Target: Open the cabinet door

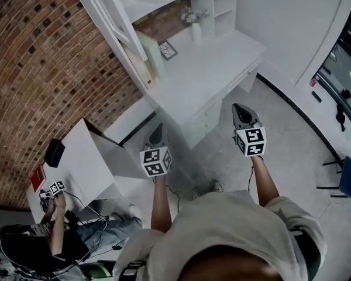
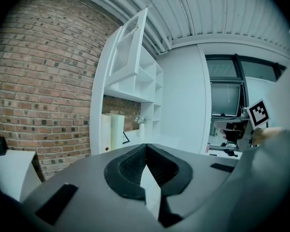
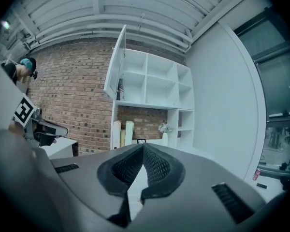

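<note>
Left gripper (image 2: 145, 148) pads pressed together with nothing between them, right gripper (image 3: 143, 148) likewise closed and empty — both held in front of the white cabinet (image 1: 216, 63), well apart from it — cabinet door (image 3: 115, 66) stands swung open at the cabinet's upper left.

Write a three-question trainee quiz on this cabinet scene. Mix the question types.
1. True or false: the upper cabinet door stands swung open.
2. Multiple choice: the right gripper is A) shut on the door's edge, B) shut with nothing between its jaws, C) wide open.
3. Fill in: the wall to the left of the cabinet is built of ____.

Key: 1 true; 2 B; 3 brick.
</note>
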The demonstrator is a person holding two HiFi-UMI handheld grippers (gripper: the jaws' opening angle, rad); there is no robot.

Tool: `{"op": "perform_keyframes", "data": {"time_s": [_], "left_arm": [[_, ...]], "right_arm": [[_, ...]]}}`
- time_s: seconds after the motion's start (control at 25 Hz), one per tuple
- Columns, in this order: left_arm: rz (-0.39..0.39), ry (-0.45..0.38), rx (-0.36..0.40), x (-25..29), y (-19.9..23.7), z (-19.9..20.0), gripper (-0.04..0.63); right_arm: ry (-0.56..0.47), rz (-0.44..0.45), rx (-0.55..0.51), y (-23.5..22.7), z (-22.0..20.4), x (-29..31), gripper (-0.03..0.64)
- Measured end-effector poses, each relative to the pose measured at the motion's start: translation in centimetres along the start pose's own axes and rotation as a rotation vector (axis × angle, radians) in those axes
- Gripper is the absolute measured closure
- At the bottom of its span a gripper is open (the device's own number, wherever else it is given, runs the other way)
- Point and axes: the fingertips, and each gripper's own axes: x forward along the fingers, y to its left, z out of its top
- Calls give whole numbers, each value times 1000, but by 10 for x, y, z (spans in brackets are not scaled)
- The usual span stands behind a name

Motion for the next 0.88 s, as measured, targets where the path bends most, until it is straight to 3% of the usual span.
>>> {"op": "perform_keyframes", "data": {"time_s": [0.88], "left_arm": [[9, 7, -46, 2, -5, -13, 569]], "right_arm": [[26, 40, -50, 17, -6, 11, 604]]}}
